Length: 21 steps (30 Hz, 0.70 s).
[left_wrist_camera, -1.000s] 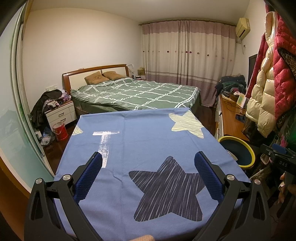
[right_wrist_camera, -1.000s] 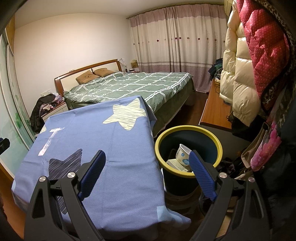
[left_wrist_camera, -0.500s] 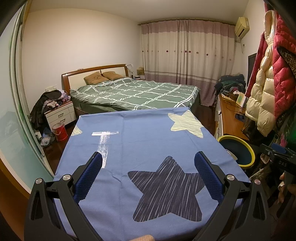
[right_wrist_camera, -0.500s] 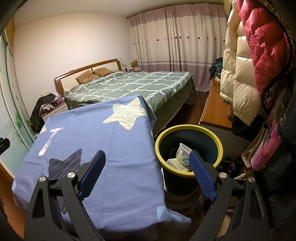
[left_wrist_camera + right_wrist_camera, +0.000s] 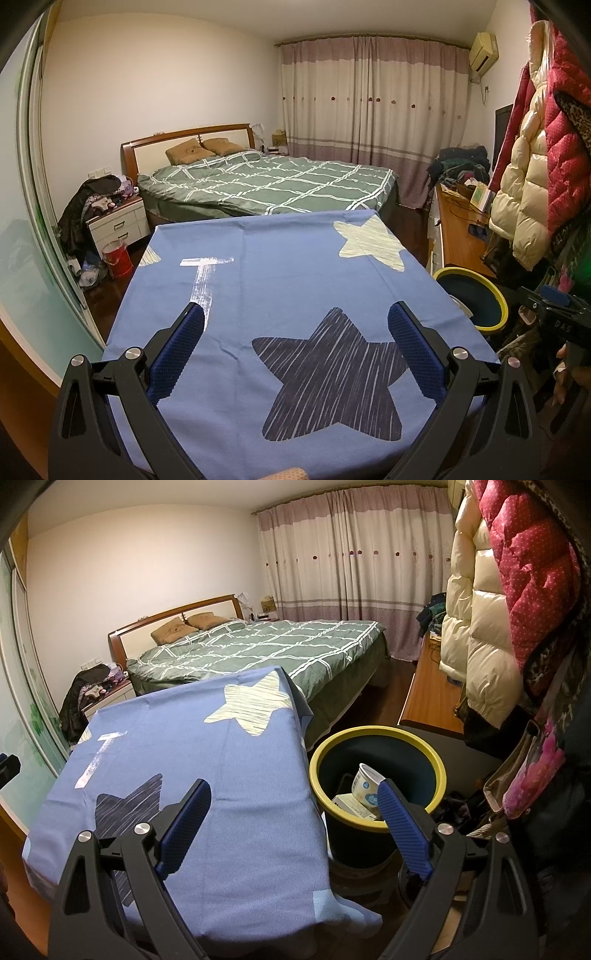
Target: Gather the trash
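Now both grippers, left gripper (image 5: 295, 325) and right gripper (image 5: 295, 797), hold their fingers wide, empty, above the blue star-printed cloth surface (image 5: 236, 760); a white paper cup (image 5: 365, 781) lies inside the yellow-rimmed dark bin (image 5: 439, 766) off its right edge.

"DAS" – on right gripper (image 5: 565, 325)

- Both views show warm, yellowish indoor light; its source is out of frame.
- The closed curtain (image 5: 373, 110) is evenly lit, with no daylight glow through it.
- The wall (image 5: 155, 88) at upper left is brightest and fades toward the corners.
- Strong fisheye bending: the ceiling line bows, and the glass door (image 5: 22, 206) at the left edge curves.
- Black vignette fills the upper corners of both frames.
- The blue cloth (image 5: 221, 760) is sharp, without glare; soft shadow lies beneath its lower right overhang.
- The bin (image 5: 376, 771) interior is dim, though its contents are readable.
- The coats (image 5: 517, 602) at right show mild sheen.
- No motion blur.
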Each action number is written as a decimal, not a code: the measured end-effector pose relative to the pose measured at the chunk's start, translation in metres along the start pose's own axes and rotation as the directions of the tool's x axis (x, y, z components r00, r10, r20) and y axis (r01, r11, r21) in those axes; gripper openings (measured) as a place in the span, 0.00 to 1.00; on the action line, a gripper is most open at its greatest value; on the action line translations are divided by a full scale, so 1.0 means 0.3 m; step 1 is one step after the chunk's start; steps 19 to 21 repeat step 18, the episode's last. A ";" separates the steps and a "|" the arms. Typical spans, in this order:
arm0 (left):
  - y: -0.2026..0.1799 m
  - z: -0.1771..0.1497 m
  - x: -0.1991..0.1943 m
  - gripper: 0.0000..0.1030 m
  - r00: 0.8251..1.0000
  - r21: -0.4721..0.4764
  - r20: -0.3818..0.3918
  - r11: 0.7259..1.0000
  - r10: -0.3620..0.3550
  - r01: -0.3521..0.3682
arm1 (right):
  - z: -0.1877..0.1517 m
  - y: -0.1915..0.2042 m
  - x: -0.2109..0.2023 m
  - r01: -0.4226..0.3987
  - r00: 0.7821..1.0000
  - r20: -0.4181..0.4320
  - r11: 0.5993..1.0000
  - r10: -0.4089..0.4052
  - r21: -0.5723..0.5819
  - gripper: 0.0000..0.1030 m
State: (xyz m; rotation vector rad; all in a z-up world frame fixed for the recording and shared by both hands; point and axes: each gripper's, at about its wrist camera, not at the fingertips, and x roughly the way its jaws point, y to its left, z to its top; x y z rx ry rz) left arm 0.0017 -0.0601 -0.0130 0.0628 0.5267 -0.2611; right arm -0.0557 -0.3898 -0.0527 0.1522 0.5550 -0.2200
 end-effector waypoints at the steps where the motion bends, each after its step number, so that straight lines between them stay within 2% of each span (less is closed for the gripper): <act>1: 0.001 -0.001 0.003 0.95 1.000 -0.001 -0.004 1.000 0.002 -0.002 | 0.001 -0.001 0.001 0.001 1.000 0.000 1.000 -0.001 0.000 0.84; 7: 0.004 -0.001 0.024 0.95 1.000 0.007 -0.011 1.000 0.017 -0.016 | -0.002 0.001 0.000 0.000 1.000 -0.001 1.000 0.000 0.000 0.84; 10: 0.017 0.007 0.059 0.95 0.999 -0.011 -0.035 1.000 -0.008 0.008 | -0.005 0.011 0.004 -0.012 1.000 -0.008 1.000 0.012 -0.004 0.84; 14: 0.056 0.027 0.194 0.95 0.994 -0.018 -0.109 1.000 -0.007 0.005 | 0.007 0.043 0.061 -0.045 0.998 -0.042 0.999 0.045 -0.011 0.86; 18: 0.115 0.043 0.387 0.95 0.985 -0.018 -0.173 0.999 0.026 -0.030 | 0.038 0.124 0.214 -0.124 0.984 -0.130 0.992 0.124 0.009 0.89; 21: 0.115 0.043 0.387 0.95 0.985 -0.018 -0.173 0.999 0.026 -0.030 | 0.038 0.124 0.214 -0.124 0.984 -0.130 0.992 0.124 0.009 0.89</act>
